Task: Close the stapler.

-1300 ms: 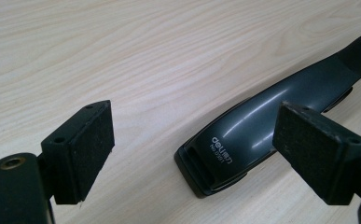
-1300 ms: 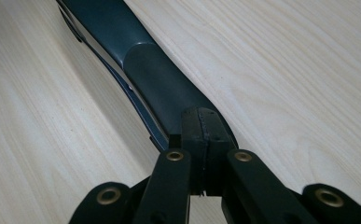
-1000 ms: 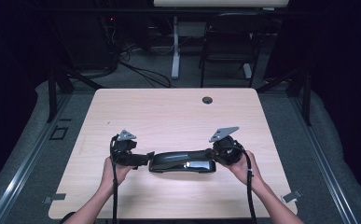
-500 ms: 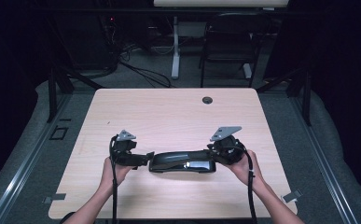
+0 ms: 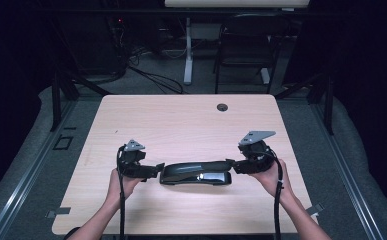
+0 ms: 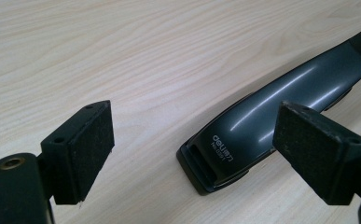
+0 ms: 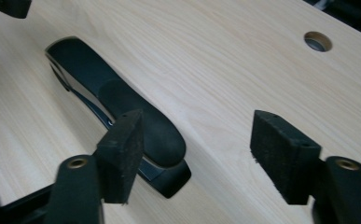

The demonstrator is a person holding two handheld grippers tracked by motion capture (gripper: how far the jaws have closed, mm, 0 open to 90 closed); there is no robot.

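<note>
A long dark stapler [image 5: 196,173] lay flat on the wooden table [image 5: 181,120], near the person's edge and roughly midway between the two hands. In the high view the left gripper [image 5: 157,170] sat just off the stapler's left end, the right gripper [image 5: 231,165] just off its right end, both pointing inward along its length.

In the left gripper view, the left gripper [image 6: 194,154] had its jaws spread wide and grasping nothing; the stapler's [image 6: 271,116] glossy end, bearing small white lettering, lay on the table between and beyond the two pads, touching neither as far as could be seen.

In the right gripper view, the right gripper [image 7: 197,156] also stood released, jaws well apart. The stapler's [image 7: 122,107] matte black handle end ran close by the left-hand pad; whether it touched could not be told. The other pad hung over bare wood. A round cable hole [image 7: 317,41] sat in the table farther off.
</note>
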